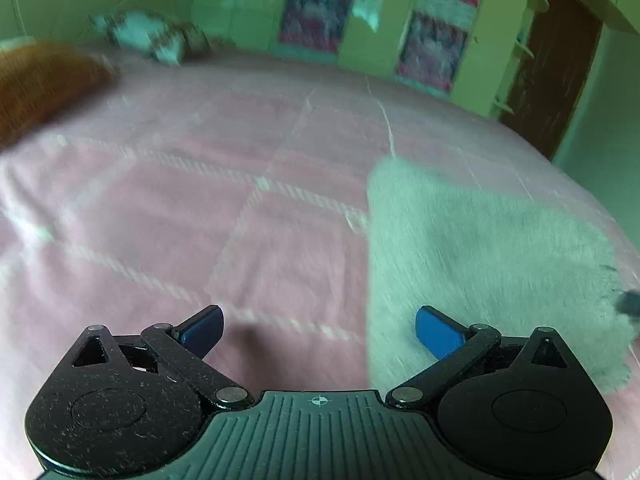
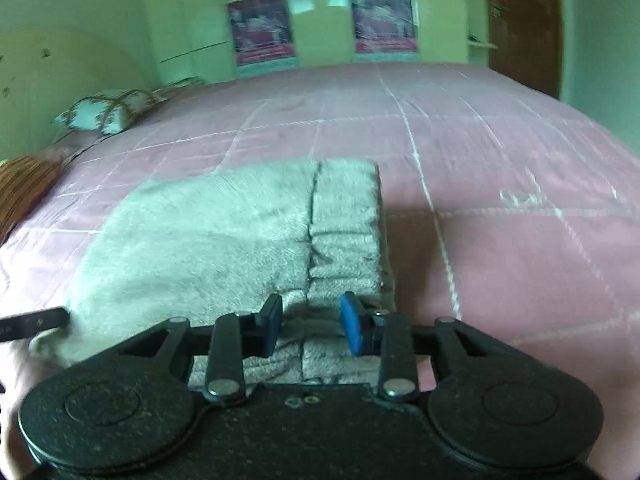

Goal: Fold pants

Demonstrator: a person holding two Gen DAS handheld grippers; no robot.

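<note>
The grey fleece pants (image 2: 224,240) lie folded into a compact block on the pink quilted bed (image 2: 500,160), ribbed waistband on the right side. My right gripper (image 2: 312,326) hovers over the near edge of the pants, jaws open with a gap, holding nothing. In the left wrist view the pants (image 1: 480,260) lie to the right. My left gripper (image 1: 318,332) is wide open and empty above the quilt, its right finger at the pants' left edge. The left gripper's tip shows in the right wrist view (image 2: 36,322), at the pants' left corner.
A patterned pillow (image 2: 108,114) and a brown woven cushion (image 2: 24,192) lie at the bed's left. Green wardrobes with posters (image 2: 260,28) stand behind the bed, a dark door (image 2: 520,20) at the right. The pink quilt (image 1: 200,200) spreads left of the pants.
</note>
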